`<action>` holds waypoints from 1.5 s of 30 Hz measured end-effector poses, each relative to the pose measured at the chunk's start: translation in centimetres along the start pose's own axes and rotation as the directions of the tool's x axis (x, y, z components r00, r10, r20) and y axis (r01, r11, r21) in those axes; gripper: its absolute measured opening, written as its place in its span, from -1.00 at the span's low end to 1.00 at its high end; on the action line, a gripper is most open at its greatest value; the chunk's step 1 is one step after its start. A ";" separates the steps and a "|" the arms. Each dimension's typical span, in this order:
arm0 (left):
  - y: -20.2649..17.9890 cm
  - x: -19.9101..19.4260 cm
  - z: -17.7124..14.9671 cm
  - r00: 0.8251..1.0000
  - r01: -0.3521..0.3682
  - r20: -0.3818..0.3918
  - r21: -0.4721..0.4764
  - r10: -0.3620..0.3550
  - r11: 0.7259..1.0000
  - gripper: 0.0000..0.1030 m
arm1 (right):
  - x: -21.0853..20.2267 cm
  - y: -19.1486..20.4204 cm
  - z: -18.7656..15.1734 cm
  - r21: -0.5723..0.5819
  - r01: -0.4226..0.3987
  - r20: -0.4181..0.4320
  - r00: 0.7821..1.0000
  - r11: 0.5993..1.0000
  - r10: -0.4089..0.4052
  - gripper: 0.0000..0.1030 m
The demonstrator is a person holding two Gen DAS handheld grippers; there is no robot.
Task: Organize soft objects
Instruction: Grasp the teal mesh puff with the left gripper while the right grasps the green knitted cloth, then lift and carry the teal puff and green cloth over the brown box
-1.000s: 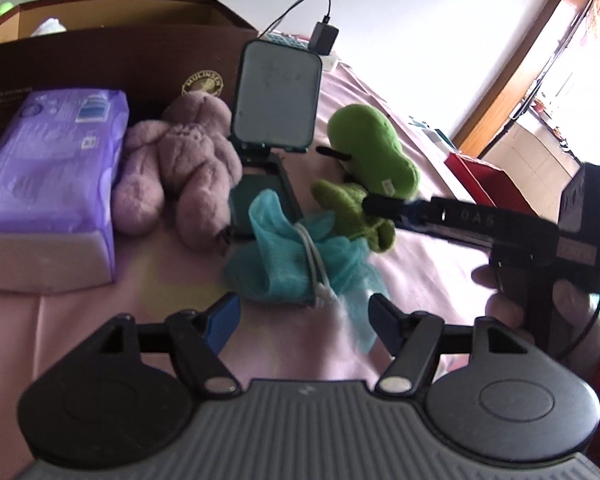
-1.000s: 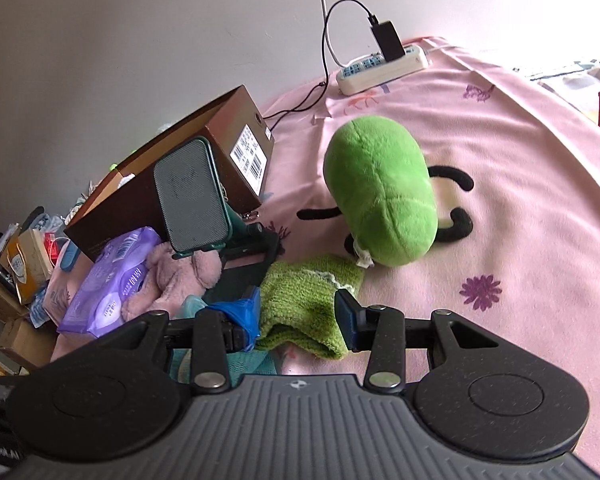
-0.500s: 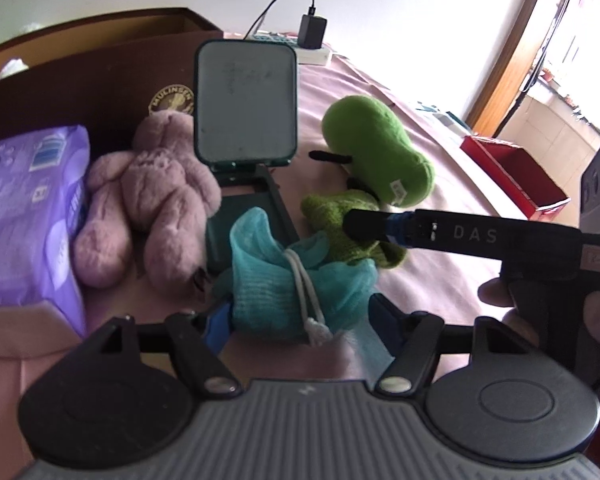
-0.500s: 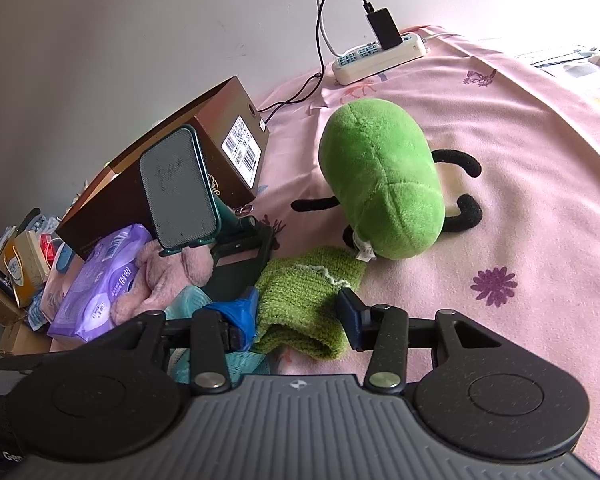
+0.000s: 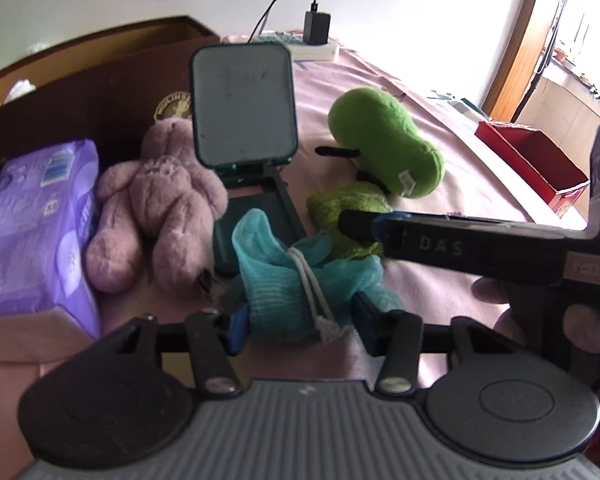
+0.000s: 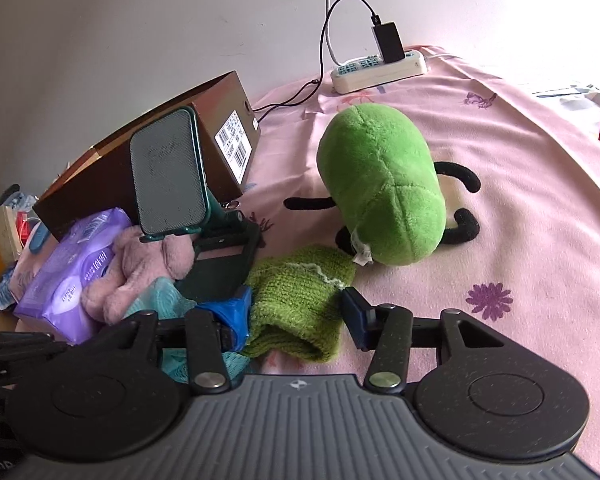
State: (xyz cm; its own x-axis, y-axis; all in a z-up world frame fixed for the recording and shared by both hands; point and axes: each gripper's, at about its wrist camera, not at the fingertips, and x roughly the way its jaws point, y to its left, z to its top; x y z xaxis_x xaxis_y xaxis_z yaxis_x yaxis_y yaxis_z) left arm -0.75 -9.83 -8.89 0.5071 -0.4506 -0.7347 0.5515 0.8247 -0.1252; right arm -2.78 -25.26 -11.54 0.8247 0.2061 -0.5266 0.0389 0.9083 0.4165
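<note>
A teal mesh pouf (image 5: pixel 284 280) with a white cord lies on the pink sheet. My left gripper (image 5: pixel 300 320) has it between its blue pads, the jaws closing and pressing its sides. A green knitted cloth (image 6: pixel 300 304) lies just past it, between the fingers of my right gripper (image 6: pixel 296 312). Those jaws are opening, and the right pad stands just off the cloth's edge. In the left wrist view a right finger (image 5: pixel 420 240) reaches across onto the cloth (image 5: pixel 344 216). A green plush toy (image 6: pixel 380 184) lies beyond, and a pink teddy bear (image 5: pixel 160 200) lies to the left.
A teal folding stand (image 5: pixel 244 104) with a grey panel stands behind the pouf. A purple tissue pack (image 5: pixel 32 224) lies at the left in front of a brown cardboard box (image 5: pixel 100 80). A power strip (image 6: pixel 380 68) sits by the wall. A red box (image 5: pixel 532 160) is far right.
My left gripper has moved in on the teal pouf and its jaws have narrowed onto it. The right jaws have widened a little around the green cloth.
</note>
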 end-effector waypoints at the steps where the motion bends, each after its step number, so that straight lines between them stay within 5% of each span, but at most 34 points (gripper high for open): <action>1: -0.1 -0.2 -0.1 1.000 -0.001 0.008 0.006 0.001 1.000 -0.09 | 0.0 0.0 0.0 0.001 0.001 0.002 1.000 1.000 -0.001 -0.35; 11: -0.4 -2.0 -0.5 0.998 0.017 0.066 0.026 -0.019 1.000 -0.55 | -0.7 -0.5 -0.3 0.056 -0.060 0.017 0.998 0.997 0.059 -0.80; 27: 2.6 -8.8 0.0 0.978 0.021 0.206 -0.022 -0.016 1.000 -0.63 | -3.9 0.8 1.9 0.160 -0.249 0.108 0.966 0.955 0.234 -0.86; 45: 9.6 -14.9 2.9 0.929 -0.160 0.314 -0.138 0.196 0.977 -0.63 | -5.0 7.6 5.6 -0.020 -0.457 0.112 0.883 0.889 0.456 -0.86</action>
State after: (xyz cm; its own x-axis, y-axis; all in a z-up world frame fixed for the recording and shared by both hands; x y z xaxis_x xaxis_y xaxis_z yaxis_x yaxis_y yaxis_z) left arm -1.11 3.76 2.80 0.7871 -0.3641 -0.4979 0.3665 0.9253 -0.0973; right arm -3.47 -21.46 -1.56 0.8091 0.5553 -0.1924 -0.3532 0.7211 0.5960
